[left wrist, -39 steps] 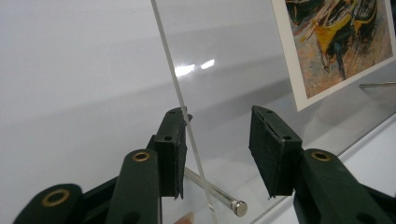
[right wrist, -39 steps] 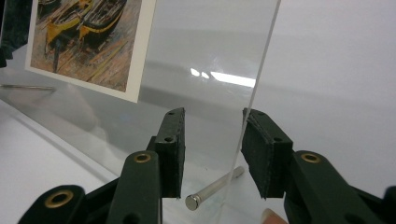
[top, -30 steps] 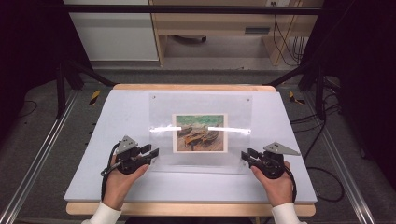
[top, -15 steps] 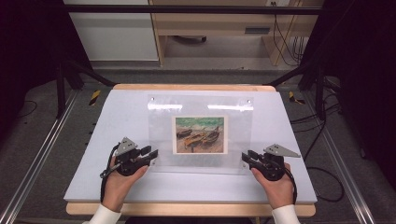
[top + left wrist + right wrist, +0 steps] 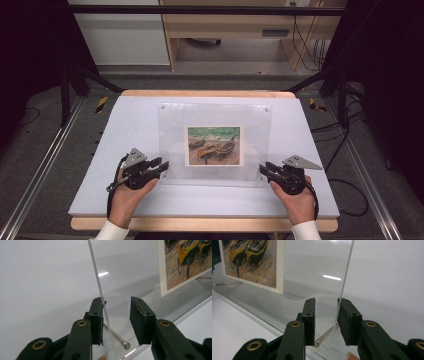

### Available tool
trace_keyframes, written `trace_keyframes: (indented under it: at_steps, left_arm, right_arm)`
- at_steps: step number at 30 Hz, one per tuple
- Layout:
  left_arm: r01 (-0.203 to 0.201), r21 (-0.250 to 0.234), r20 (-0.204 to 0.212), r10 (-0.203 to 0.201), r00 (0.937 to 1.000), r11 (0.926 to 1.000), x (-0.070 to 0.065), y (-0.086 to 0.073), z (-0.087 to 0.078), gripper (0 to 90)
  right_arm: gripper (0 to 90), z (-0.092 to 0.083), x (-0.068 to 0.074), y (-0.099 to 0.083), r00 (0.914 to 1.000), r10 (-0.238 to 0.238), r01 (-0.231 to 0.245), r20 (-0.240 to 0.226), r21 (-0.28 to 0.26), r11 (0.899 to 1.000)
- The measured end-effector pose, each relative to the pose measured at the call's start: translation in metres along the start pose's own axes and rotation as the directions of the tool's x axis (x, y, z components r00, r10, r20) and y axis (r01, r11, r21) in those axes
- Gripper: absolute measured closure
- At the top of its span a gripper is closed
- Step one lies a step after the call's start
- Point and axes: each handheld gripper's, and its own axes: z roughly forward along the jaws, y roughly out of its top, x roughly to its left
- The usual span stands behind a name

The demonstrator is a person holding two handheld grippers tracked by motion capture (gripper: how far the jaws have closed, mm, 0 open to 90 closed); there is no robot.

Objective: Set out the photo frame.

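A clear acrylic picture frame (image 5: 172, 125) rests on the white table (image 5: 125, 125), holding a print of beached boats (image 5: 214, 146). My left gripper (image 5: 162, 165) is at its lower left corner, open. In the left gripper view the panel's thin edge (image 5: 98, 287) runs between the jaws of the left gripper (image 5: 116, 312), close against the left pad (image 5: 97, 315). My right gripper (image 5: 263, 169) is at the lower right corner, open. In the right gripper view the panel edge (image 5: 344, 282) passes between the jaws of the right gripper (image 5: 325, 312), beside the right pad (image 5: 344, 320). A metal standoff pin (image 5: 117, 337) (image 5: 324, 336) shows at each corner.
The table has a wooden rim (image 5: 200, 93) at the back. Aluminium rails (image 5: 45, 165) run along both sides. Small yellow-and-black objects (image 5: 101, 104) (image 5: 315, 104) lie on the floor beside the far corners. Cables (image 5: 345, 150) trail at the right.
The glare strip climbed the acrylic panel and is gone, and the print looks slightly larger and lower, so the panel's tilt shifted. Both hands stayed at its lower corners.
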Motion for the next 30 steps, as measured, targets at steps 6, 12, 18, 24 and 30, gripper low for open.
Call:
trace_keyframes:
  at_steps: [6, 12, 18, 24, 30]
  left_arm:
    - [-0.003, 0.003, -0.002, 0.003, 1.0000, 1.0000, -0.0009, -0.0013, -0.0014, 64.4]
    - [-0.011, 0.007, -0.007, 0.011, 0.9999, 0.9999, -0.0021, -0.0022, -0.0024, 65.2]
    - [-0.018, 0.010, -0.010, 0.018, 0.9998, 0.9998, -0.0029, -0.0034, -0.0032, 65.7]
    - [-0.024, 0.013, -0.013, 0.024, 0.9996, 0.9996, -0.0044, -0.0051, -0.0041, 66.1]
    - [-0.028, 0.015, -0.012, 0.028, 0.9995, 0.9995, -0.0054, -0.0068, -0.0051, 66.5]
  right_arm:
    - [69.3, -0.0013, 0.0008, -0.0013, 1.0000, -0.004, 0.004, 0.002, 0.003, 1.000]
    - [70.0, -0.0022, 0.0012, -0.0023, 1.0000, -0.004, 0.004, 0.003, 0.005, 1.000]
    - [70.7, -0.0031, 0.0015, -0.0033, 1.0000, -0.002, 0.002, 0.004, 0.008, 1.000]
    - [71.0, -0.0044, 0.0021, -0.0049, 1.0000, -0.006, 0.006, 0.003, 0.011, 1.000]
    - [71.0, -0.0056, 0.0038, -0.0057, 0.9999, -0.007, 0.007, 0.007, 0.017, 1.000]
